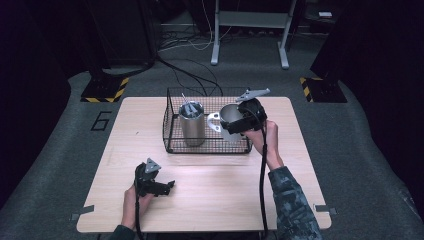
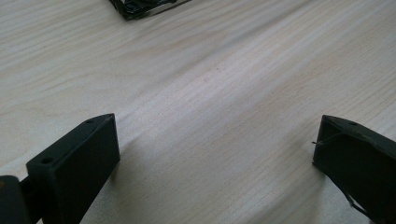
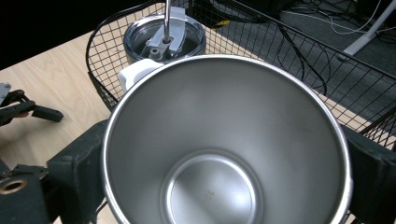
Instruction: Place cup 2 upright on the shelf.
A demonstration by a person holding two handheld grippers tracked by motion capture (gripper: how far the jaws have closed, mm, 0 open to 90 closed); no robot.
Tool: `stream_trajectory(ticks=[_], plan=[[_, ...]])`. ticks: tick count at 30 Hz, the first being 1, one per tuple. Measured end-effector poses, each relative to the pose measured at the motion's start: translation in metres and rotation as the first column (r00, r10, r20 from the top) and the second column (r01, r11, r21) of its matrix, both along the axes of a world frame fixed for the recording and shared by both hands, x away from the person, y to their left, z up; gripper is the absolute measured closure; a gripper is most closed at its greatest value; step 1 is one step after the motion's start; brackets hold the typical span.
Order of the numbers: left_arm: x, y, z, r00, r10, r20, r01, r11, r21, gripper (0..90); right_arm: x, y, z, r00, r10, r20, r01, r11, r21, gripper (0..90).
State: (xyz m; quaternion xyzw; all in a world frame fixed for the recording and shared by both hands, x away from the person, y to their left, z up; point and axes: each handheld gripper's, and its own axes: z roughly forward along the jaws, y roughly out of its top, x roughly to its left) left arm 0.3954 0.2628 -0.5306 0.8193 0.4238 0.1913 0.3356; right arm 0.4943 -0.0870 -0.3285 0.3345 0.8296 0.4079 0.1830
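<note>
Steel mug [image 3: 224, 149] walls are pinched on both sides by the black jaws of the right gripper [image 1: 243, 116], as is seen in the right gripper view, where the mug is looked into from above: a bare, shiny inside and a round bottom are shown. A white handle [image 3: 135, 72] is carried on the side of the mug facing the second vessel. In the high view the mug [image 1: 230, 117] is held at the right end of a black wire basket [image 1: 172, 135], over its inside; whether its bottom touches the basket floor cannot be told. The gripper is held from the near side by the right hand [image 1: 265, 137], and a black cable is trailed from it toward the near edge of the tabletop [image 1: 290, 165].

Just beside the mug, in the left half of the basket, a steel tumbler [image 1: 192, 124] is stood upright, closed by a clear lid [image 3: 164, 38] through which a metal straw [image 3: 166, 18] is passed. The basket is set at the middle of the far edge of the tabletop.

The jaws of the left gripper [image 1: 156, 184] are spread wide with nothing between them; in the left gripper view they are seen low above bare pale wood [image 2: 210, 93]. This gripper is held by the left hand [image 1: 131, 202] near the near-left corner of the tabletop, well apart from the basket, and it is also caught at the left edge of the right gripper view [image 3: 28, 112].
</note>
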Motion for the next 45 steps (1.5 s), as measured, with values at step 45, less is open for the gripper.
stream_trajectory(ticks=[45], plan=[[0.000,0.000,0.000,1.0000,-0.002,-0.009,0.002,1.0000,-0.004,0.2,0.052,0.016,-0.025,0.9932,-0.085,-0.080,0.081,0.995,-0.056,6.0]])
